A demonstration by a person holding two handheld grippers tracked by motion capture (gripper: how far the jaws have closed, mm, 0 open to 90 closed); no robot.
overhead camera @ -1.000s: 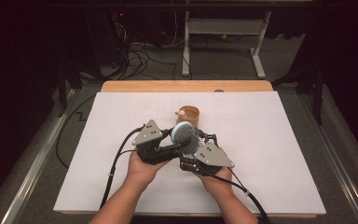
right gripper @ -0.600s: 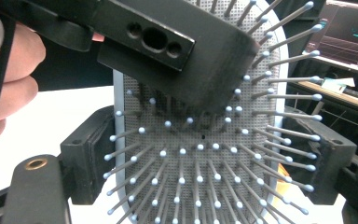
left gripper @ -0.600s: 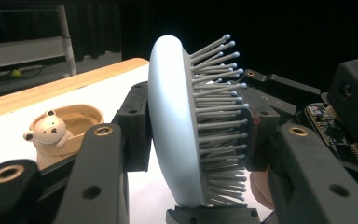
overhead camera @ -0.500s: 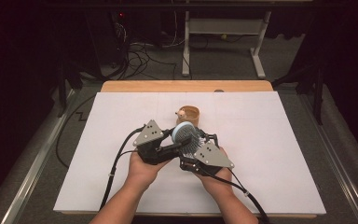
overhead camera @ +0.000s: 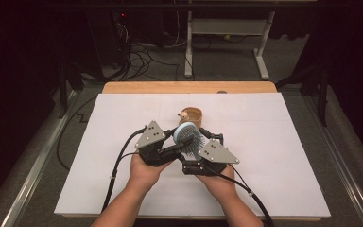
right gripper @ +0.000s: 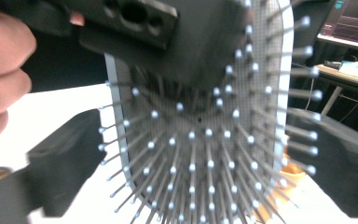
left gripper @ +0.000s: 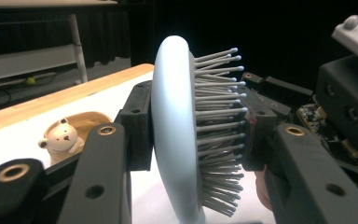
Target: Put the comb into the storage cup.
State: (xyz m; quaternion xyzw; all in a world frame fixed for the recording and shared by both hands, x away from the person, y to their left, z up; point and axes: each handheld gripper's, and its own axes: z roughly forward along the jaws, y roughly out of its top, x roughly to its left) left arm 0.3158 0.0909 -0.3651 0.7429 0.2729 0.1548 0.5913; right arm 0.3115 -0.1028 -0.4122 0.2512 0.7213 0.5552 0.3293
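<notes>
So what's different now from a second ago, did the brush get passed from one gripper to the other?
Yes, it looks so. The left gripper has closed fully on the hairbrush, pads pressing its back and bristles. The right gripper has just been opening; the brush head stands between its spread jaws, which no longer seem to press it. Both hands, the brush and the bear cup stayed where they were.

High view: white table sheet [overhead camera: 264, 156] brightly and evenly lit from above, surroundings falling into near-black; shadows soft. Right gripper view: hairbrush [right gripper: 205, 140] bristles blurred at close range, its edges smeared; left gripper view sharper, background dark.
</notes>
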